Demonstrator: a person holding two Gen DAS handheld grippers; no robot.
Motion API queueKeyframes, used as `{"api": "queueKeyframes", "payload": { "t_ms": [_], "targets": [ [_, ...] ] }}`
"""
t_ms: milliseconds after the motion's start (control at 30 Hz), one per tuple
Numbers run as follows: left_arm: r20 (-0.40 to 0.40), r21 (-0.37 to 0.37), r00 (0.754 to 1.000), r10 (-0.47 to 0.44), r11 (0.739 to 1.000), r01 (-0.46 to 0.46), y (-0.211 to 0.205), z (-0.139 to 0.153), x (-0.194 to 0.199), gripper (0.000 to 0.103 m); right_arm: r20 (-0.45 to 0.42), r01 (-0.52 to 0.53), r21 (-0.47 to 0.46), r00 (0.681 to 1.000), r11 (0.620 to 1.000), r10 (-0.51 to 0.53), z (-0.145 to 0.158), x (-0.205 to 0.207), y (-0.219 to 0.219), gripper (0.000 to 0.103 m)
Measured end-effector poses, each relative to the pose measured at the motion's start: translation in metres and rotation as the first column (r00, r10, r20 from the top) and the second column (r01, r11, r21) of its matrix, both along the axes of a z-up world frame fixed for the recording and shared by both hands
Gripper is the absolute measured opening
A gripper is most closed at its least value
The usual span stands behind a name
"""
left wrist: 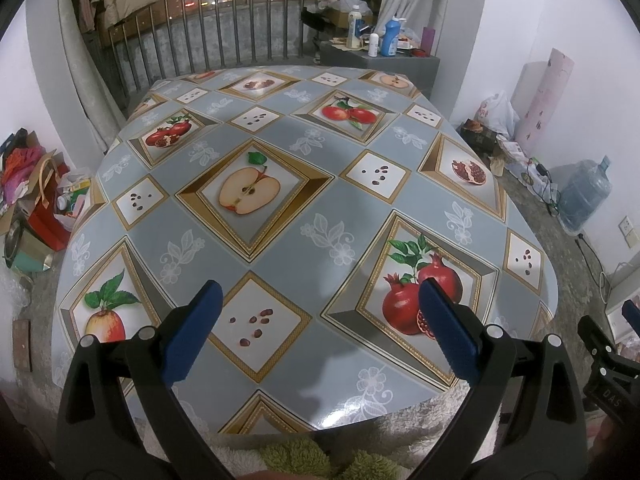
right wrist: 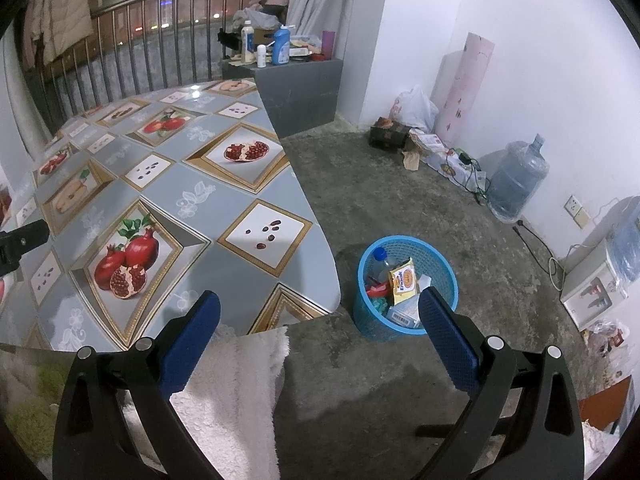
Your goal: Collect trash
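Observation:
A blue mesh waste basket [right wrist: 372, 320] stands on the concrete floor just right of the table's near corner. It holds a clear bottle [right wrist: 380, 260], a yellow snack packet [right wrist: 404, 280] and other wrappers. My right gripper [right wrist: 320, 312] hovers open above the floor, its right finger in front of the basket. My left gripper [left wrist: 320, 304] hangs open over the near part of the fruit-patterned table [left wrist: 280, 240], with nothing between its fingers. The right gripper's tip [left wrist: 600, 344] shows at the right edge of the left wrist view.
A white fluffy cloth [right wrist: 232, 392] drapes below the table's near edge. A water jug [right wrist: 516, 176], bags and cables lie along the right wall. A grey cabinet [right wrist: 300, 92] with bottles stands beyond the table. Boxes and bags [left wrist: 32, 200] crowd the floor on the left.

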State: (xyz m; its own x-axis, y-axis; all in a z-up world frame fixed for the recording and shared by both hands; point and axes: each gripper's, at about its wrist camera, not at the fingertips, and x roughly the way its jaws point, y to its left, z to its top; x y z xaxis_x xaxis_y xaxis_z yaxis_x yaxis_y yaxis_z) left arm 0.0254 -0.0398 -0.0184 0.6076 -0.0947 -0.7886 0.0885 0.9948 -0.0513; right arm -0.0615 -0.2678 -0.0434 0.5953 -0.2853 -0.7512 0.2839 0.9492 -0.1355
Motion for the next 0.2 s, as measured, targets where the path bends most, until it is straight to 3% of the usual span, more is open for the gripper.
{"api": "queueKeyframes", "payload": {
  "t_ms": [200],
  "targets": [
    [0.004, -0.001, 1.000, 0.006, 1.000, -0.006, 0.0010, 0.0000, -0.0002, 0.094, -0.001, -0.003, 0.001, 1.000, 1.000, 0.003, 0.0009, 0.0009, 0.0035, 0.096]
  ]
}}
